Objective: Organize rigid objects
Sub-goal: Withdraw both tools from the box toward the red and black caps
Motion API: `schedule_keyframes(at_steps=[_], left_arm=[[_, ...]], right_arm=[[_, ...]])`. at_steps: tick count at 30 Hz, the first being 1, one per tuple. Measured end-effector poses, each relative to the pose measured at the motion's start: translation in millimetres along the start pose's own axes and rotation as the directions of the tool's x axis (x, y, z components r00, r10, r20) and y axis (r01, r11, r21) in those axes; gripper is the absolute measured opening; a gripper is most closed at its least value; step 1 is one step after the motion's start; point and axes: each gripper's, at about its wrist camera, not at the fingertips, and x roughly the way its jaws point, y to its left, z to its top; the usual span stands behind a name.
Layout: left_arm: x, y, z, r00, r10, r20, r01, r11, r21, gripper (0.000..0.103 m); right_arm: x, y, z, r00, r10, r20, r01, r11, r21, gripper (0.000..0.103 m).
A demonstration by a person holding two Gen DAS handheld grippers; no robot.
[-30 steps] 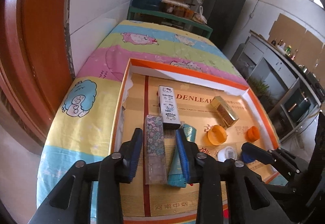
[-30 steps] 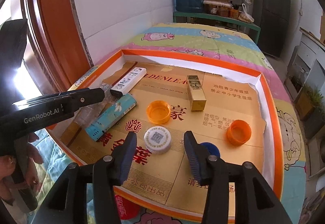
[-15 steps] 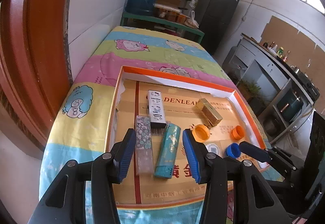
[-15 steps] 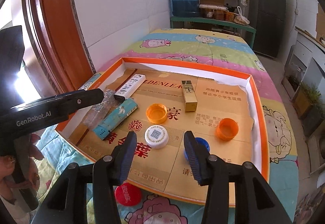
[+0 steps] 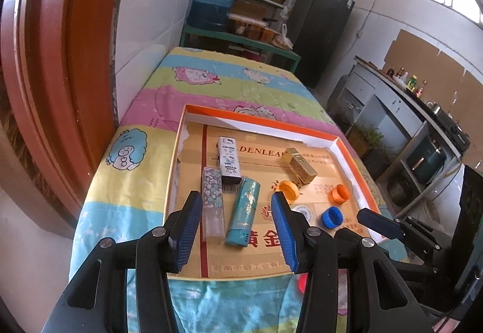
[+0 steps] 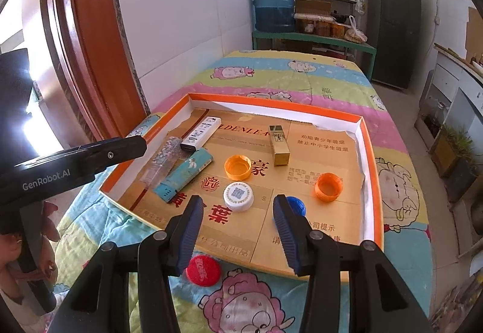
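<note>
An orange-rimmed tray (image 5: 259, 118) lined with gold card lies on the quilt. At its left a floral lighter (image 5: 212, 200), a teal lighter (image 5: 243, 212) and a white cartoon lighter (image 5: 229, 159) lie close together. A gold box (image 6: 279, 145), two orange caps (image 6: 238, 167) (image 6: 328, 186), a white cap (image 6: 238, 195) and a blue cap (image 6: 297, 204) lie further right. My left gripper (image 5: 236, 206) hovers open and empty above the tray's near left. My right gripper (image 6: 238, 207) hangs open and empty over the near edge.
A red cap (image 6: 202, 269) lies on the quilt (image 6: 302, 82) outside the tray's near edge. A wooden door frame (image 5: 60, 76) and a white wall run along the left. A shelf with a water jug (image 6: 273, 7) stands beyond the far end.
My left jaws have widened and drawn back and up from the floral lighter, which stays in the tray. My right gripper has also pulled back and risen, still open.
</note>
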Motion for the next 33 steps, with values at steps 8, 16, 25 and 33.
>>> schedule_keyframes(at_steps=[8, 16, 25, 33], left_arm=[[-26, -9, -11, 1.0, -0.002, 0.019, 0.001, 1.0, 0.03, 0.049], [-41, -17, -27, 1.0, -0.006, 0.009, 0.005, 0.999, 0.047, 0.049], [-63, -22, -46, 1.0, -0.004, 0.013, 0.003, 0.998, 0.061, 0.049], [-73, -24, -66, 1.0, -0.02, -0.006, 0.02, 0.997, 0.072, 0.049]], right_arm=[[-18, 7, -9, 1.0, -0.002, 0.01, 0.002, 1.0, 0.001, 0.048], [-30, 13, -22, 1.0, 0.0, -0.003, 0.0, 1.0, 0.002, 0.048], [-47, 15, -42, 1.0, 0.001, -0.01, 0.0, 1.0, 0.02, 0.048], [-59, 17, -64, 1.0, -0.007, -0.029, 0.008, 1.0, 0.027, 0.048]])
